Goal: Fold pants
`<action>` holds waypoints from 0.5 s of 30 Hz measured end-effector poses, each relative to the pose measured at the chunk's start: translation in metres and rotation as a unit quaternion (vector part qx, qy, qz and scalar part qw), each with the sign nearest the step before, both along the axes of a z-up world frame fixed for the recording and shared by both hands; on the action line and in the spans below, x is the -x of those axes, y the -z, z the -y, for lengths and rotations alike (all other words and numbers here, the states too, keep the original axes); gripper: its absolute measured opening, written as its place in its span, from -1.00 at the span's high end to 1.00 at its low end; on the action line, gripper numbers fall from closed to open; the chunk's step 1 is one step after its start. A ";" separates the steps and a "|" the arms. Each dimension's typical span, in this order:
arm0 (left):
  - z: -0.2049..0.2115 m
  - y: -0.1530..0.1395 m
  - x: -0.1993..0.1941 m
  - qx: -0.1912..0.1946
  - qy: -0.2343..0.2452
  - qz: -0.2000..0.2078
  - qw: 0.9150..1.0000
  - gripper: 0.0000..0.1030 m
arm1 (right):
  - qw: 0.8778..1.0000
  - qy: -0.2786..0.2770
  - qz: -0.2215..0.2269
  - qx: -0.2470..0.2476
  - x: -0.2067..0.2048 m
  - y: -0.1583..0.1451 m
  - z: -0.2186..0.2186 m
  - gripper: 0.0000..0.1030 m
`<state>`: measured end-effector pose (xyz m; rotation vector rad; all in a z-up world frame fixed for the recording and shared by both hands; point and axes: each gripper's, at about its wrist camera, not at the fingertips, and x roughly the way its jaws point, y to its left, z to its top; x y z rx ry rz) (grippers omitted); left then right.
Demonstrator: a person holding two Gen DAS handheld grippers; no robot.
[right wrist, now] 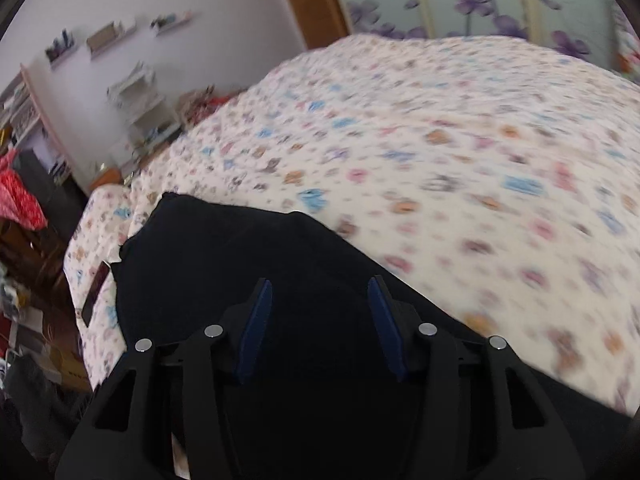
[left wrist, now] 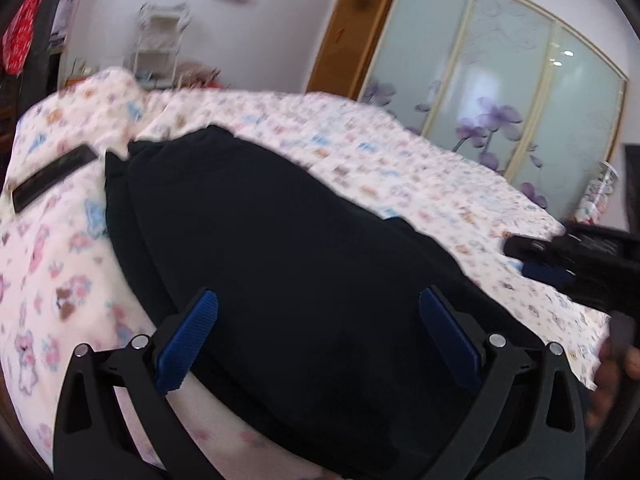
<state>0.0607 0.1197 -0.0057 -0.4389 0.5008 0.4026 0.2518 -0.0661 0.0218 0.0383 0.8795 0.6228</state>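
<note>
We see the pants (left wrist: 280, 264) as a dark, flattened bundle lying on the bed (left wrist: 400, 152), straight ahead of and beneath both sets of tongs. In the left wrist view the long axis runs away from the left tongs (left wrist: 318, 332) toward the far left, where a narrower end (left wrist: 120, 168) stops just short of a flat black bar (left wrist: 52, 178) lying on the cover. The near, broader end fills the space under the left tongs and passes out of the bottom of the view. The left tongs stand wide apart, with cloth showing between the blue pads but nothing pinched; we cannot tell whether they touch the fabric.

In the right wrist view the same dark cloth (right wrist: 248, 248) stretches ahead and to the left of the right tongs (right wrist: 320, 320), whose pads stand partly apart and hold nothing. We judge they hover over the near end rather than rest on it. The right tongs (left wrist: 560, 256) also show at the right edge of the left view, beyond the pants' right edge and over the printed cover, with a blurred hand (left wrist: 616, 364) below.

We judge that the pants already lie doubled lengthwise, so a fold along the long axis would bring one end to the other. Both tongs sit at the near end; the far end lies well away from either, on the left tongs' side.

Beyond the bed stand a wardrobe (left wrist: 500, 92) with flowered glass doors and a white wall with shelves (right wrist: 108, 36).
</note>
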 end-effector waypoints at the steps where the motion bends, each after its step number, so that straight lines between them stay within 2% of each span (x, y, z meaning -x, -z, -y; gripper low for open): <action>1: -0.003 0.000 0.000 0.008 0.000 0.005 1.000 -0.96 | 1.000 -0.004 -0.001 0.006 -0.001 0.003 -0.008 -0.03; 5: -0.009 -0.006 0.006 0.025 0.004 0.040 0.999 -0.96 | 0.998 -0.024 -0.019 0.062 -0.017 0.027 -0.038 -0.03; 6: -0.010 -0.007 0.007 0.029 0.003 0.044 0.999 -0.96 | 0.997 -0.030 -0.028 0.067 -0.019 0.034 -0.041 0.10; 7: -0.010 -0.006 0.005 0.034 0.005 0.040 0.999 -0.96 | 0.996 -0.034 -0.033 0.073 -0.020 0.039 -0.042 0.78; 8: -0.010 -0.005 0.003 0.039 0.008 0.034 0.999 -0.96 | 0.994 -0.041 -0.034 0.091 -0.018 0.045 -0.047 0.96; 10: -0.012 0.000 -0.004 0.053 0.012 0.017 0.998 -0.96 | 0.992 -0.033 -0.013 0.118 -0.016 0.044 -0.053 0.96; 13: -0.015 0.006 -0.008 0.064 0.015 0.003 0.998 -0.96 | 0.994 0.008 0.020 0.110 -0.023 0.032 -0.051 0.96; 15: -0.013 0.006 -0.008 0.062 0.016 0.001 0.998 -0.96 | 0.989 0.019 0.040 0.138 -0.025 0.036 -0.056 0.95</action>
